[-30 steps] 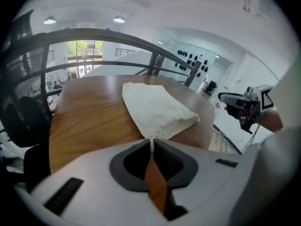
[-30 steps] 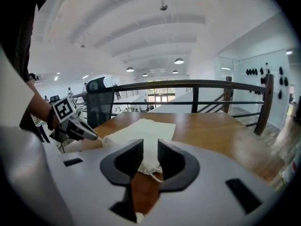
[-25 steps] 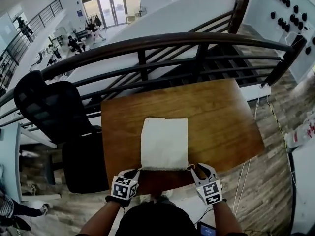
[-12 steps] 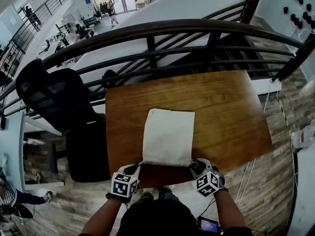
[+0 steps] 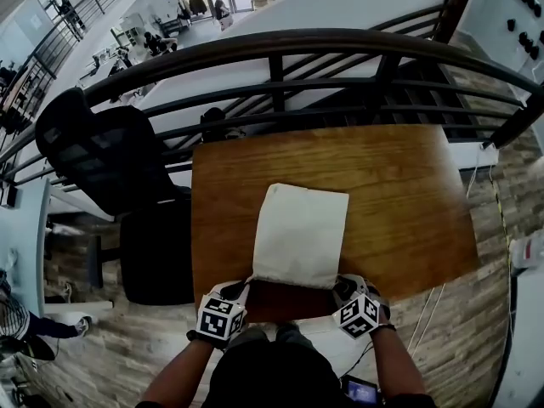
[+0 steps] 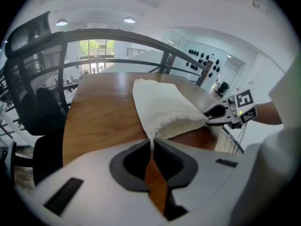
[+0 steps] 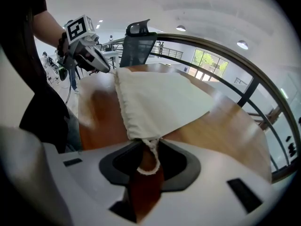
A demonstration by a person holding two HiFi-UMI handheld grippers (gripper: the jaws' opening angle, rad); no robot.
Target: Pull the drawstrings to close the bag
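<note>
Lying flat on the wooden table (image 5: pixel 399 194), the cream bag (image 5: pixel 302 232) is pointing its gathered mouth at the person, with only a thin strip of bare wood between the mouth and the table's near edge. The head view is showing the left gripper (image 5: pixel 240 290) and the right gripper (image 5: pixel 344 286) at the mouth's two corners, but their jaws are too small there to read.

The left gripper view is filling that in. Its jaws are pressing together on the thin left drawstring (image 6: pixel 151 142), which is running straight out of the bag's corner.

The right gripper view is giving what neither other view does. A right drawstring loop (image 7: pixel 149 164) is sitting between jaws that have just been closing. The pads are bearing on its two sides, and a narrow gap is showing the wood beneath. Each gripper view is also catching the other gripper at the far corner of the mouth.

Bare wood is spreading wide to both sides of the bag and beyond its closed end. A dark railing (image 5: pixel 340 45) is curving along the table's far side. A black office chair (image 5: pixel 102 155) is standing just off the table's left edge. Both grippers are hanging over the near edge, with plank floor (image 5: pixel 442 313) below them.
</note>
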